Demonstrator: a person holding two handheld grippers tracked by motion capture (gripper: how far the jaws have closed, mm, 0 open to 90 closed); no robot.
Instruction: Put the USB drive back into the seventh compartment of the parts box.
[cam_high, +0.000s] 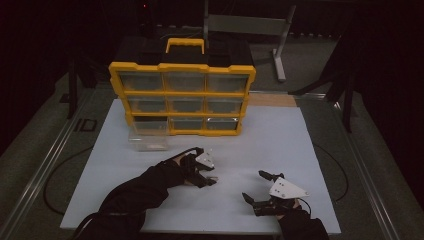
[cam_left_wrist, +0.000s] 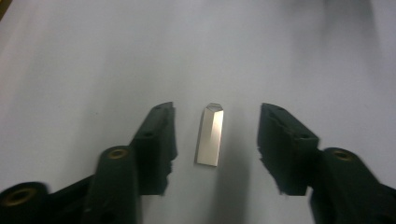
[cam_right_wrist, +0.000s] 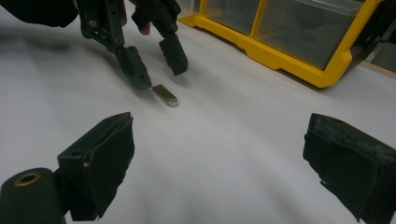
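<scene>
From the high view, you sit at a table covered by one white board (cam_high: 280, 145). At its far edge stands one yellow organizer (cam_high: 182, 97) with nine clear drawer slots in three rows of three and one yellow handle on top. One clear drawer (cam_high: 148, 137) is out of its bottom-left slot and sits on the board just in front of it. Your left gripper (cam_high: 209, 180) points down at the board, left of the middle near you. Your right gripper (cam_high: 257, 186) rests well apart from it, nearer the board's near edge, with its jaws spread.

In the left gripper view, your two black jaws stand apart on either side of one small silver metal piece (cam_left_wrist: 210, 135). It lies flat on the white board between them, and neither pad touches it.

In the right gripper view, your own two jaws are wide apart with nothing between them. Farther off, your left gripper (cam_right_wrist: 156, 67) stands tip-down over the same single metal piece (cam_right_wrist: 166, 95); one jaw tip is just beside its end, the other a little apart. A corner of the yellow organizer (cam_right_wrist: 322, 70) shows at upper right.
</scene>
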